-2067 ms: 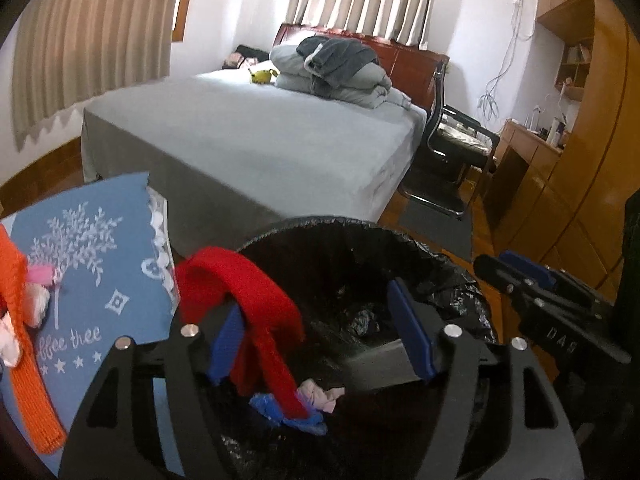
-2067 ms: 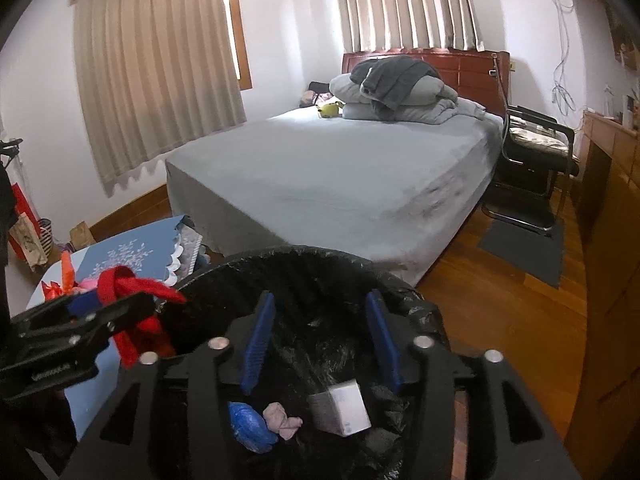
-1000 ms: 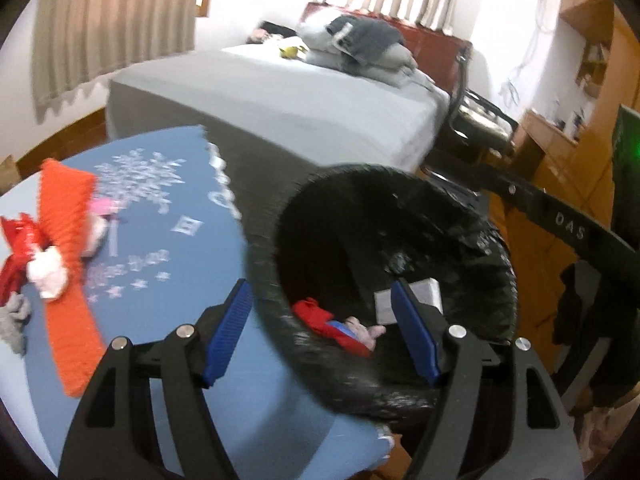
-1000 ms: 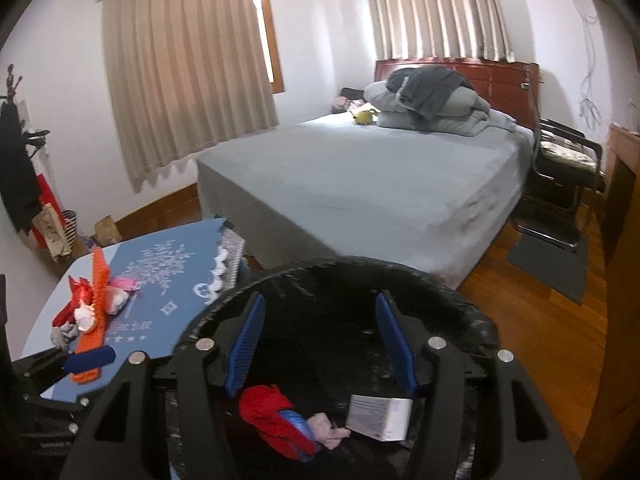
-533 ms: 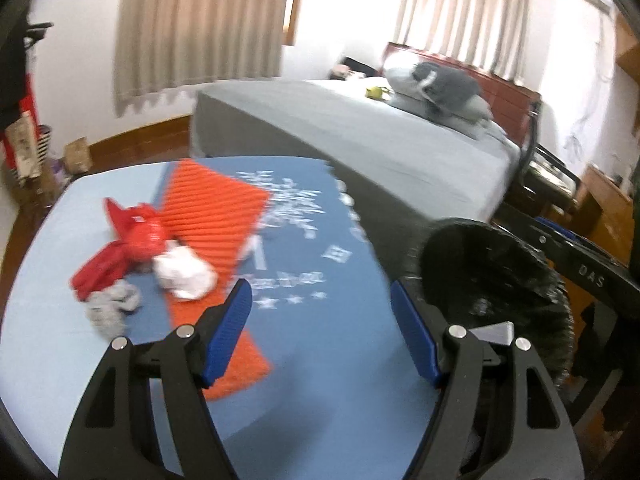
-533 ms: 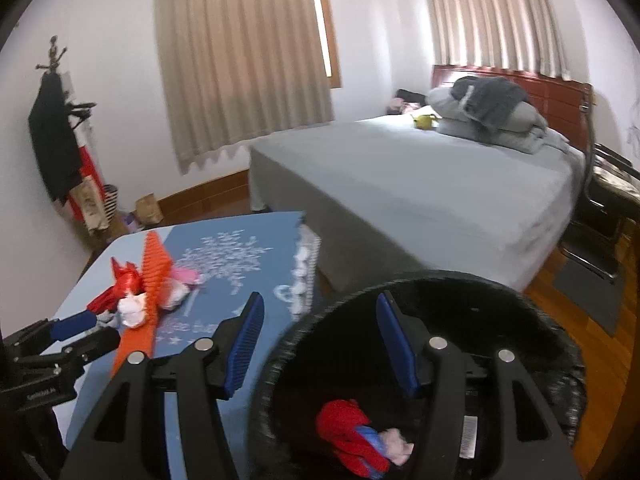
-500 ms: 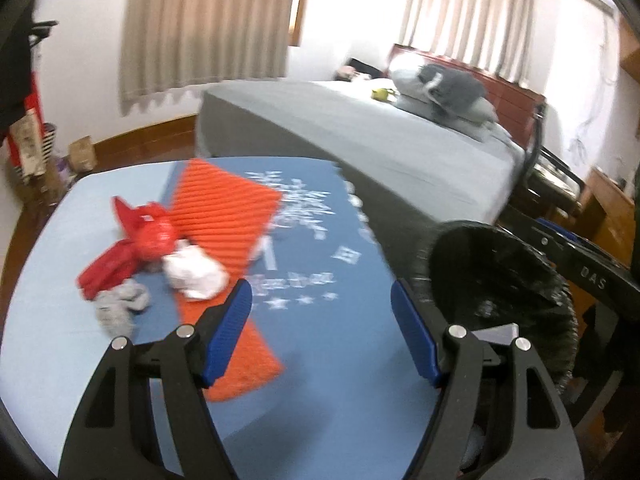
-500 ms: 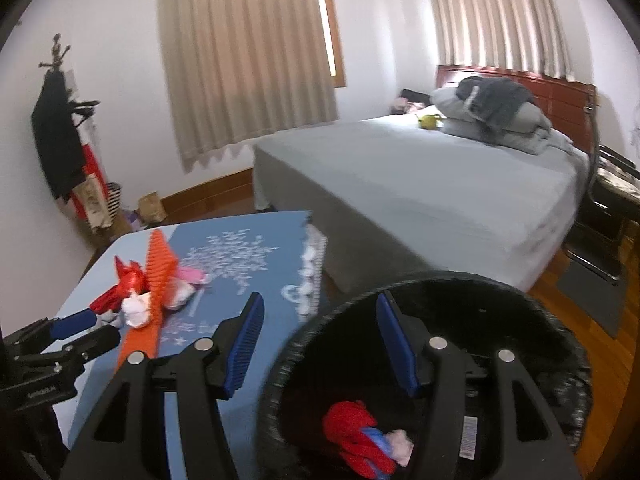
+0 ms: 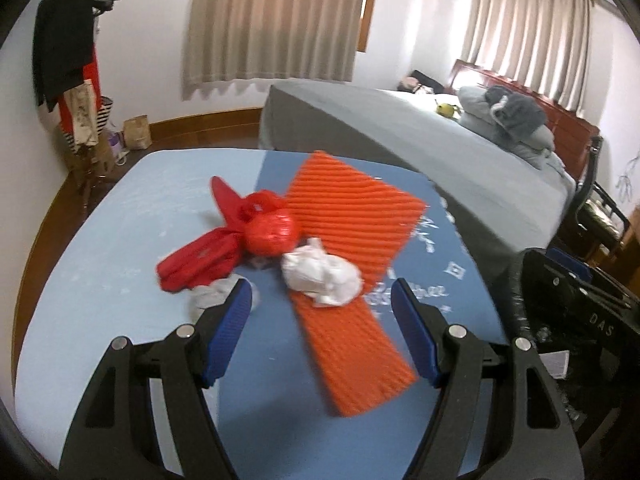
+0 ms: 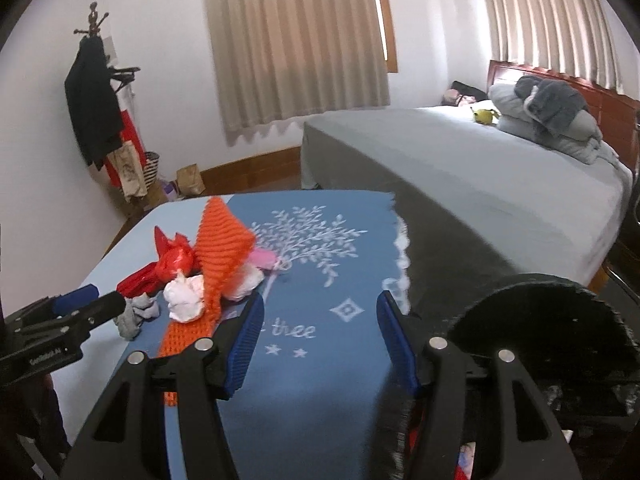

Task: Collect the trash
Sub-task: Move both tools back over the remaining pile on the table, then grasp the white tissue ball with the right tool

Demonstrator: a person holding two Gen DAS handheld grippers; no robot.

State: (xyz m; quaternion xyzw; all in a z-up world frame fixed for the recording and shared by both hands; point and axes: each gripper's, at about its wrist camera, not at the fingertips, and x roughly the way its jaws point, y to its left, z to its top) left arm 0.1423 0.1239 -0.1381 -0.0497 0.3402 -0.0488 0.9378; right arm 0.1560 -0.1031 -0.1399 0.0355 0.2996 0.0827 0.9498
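Left wrist view: left gripper [image 9: 320, 306] empty, jaws wide apart, poised above worktop [image 9: 100, 280]. White crumpled wad [image 9: 322, 276] just ahead between jaw tips, lying on orange ribbed sheet [image 9: 352, 240]; red bag [image 9: 232, 240] and grey scrap [image 9: 210, 294] beside. Bin [image 9: 552, 320] at right edge of worktop.

Right wrist view: right gripper [image 10: 320, 342] empty, jaws parted about halfway, over blue cloth [image 10: 312, 272]. Trash pile at left, bin at lower right.

Step judged: reach for next piece. Next move: descend over white wad, close, carry to bin.
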